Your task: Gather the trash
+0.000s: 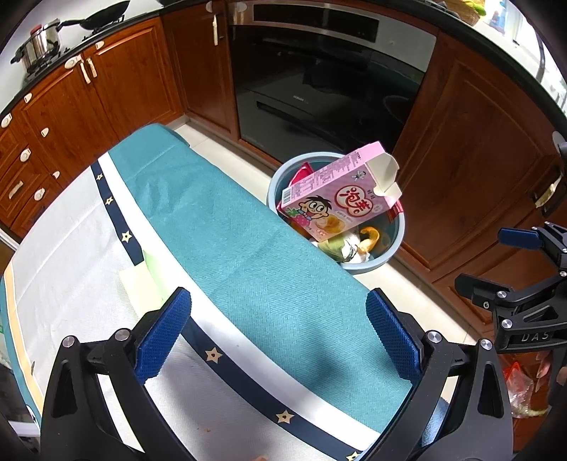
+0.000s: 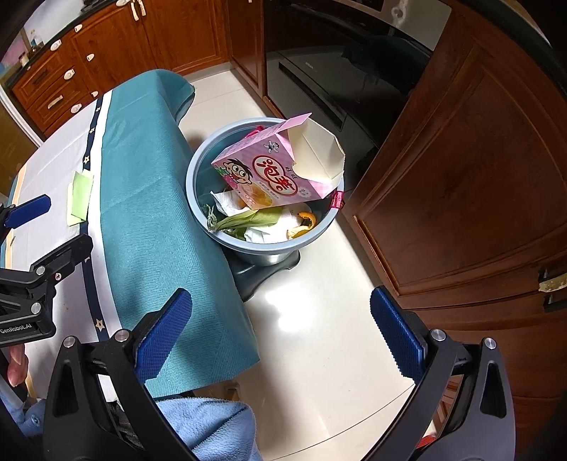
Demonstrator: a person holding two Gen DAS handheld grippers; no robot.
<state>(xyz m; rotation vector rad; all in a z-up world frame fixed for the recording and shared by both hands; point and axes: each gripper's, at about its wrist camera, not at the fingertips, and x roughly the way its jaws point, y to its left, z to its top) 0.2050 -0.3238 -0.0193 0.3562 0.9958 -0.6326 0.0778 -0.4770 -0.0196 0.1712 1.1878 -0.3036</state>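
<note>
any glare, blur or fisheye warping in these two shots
Left wrist view: sharp, strong barrel warping bends the counter edge into an arc, dark vignette in the corners, and the oven door shows dim reflections. Right wrist view: a bright glare patch on the floor below the bin, the cabinet door bows outward, and the pink box is crisp.

Glossy printed cardboard box (image 2: 273, 170) tops a smooth plastic bin (image 2: 198, 212); woven matt tablecloth (image 2: 141, 184) at nine o'clock, polished floor (image 2: 319, 319), varnished wood cabinets (image 2: 478, 177) at three o'clock.
</note>
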